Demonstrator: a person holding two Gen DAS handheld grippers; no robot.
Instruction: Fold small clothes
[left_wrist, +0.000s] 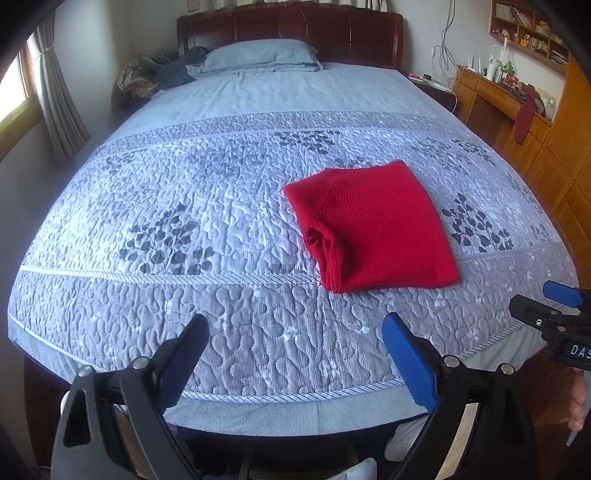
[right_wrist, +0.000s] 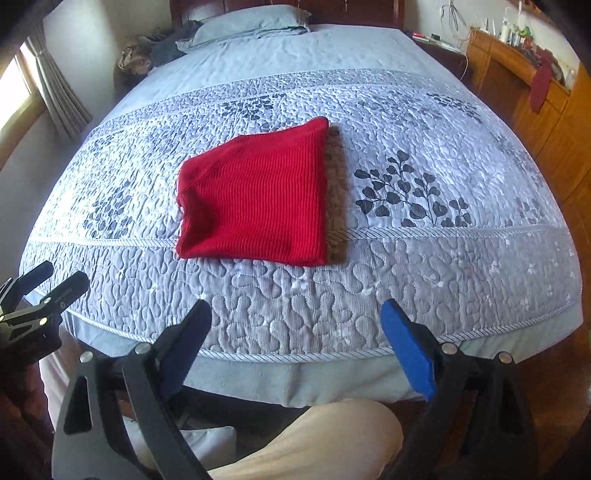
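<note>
A pillow lies at the head edge of the bed. The folded red sweater (a brown fuzzy strip along its right side) sits toward the foot edge. The left gripper and right gripper hover wide apart, empty.

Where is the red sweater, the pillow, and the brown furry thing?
red sweater (left_wrist: 373, 225), left wrist view, middle of knit.
pillow (left_wrist: 260, 55), left wrist view, top face.
brown furry thing (right_wrist: 338, 184), right wrist view, strip beside sweater.
</note>
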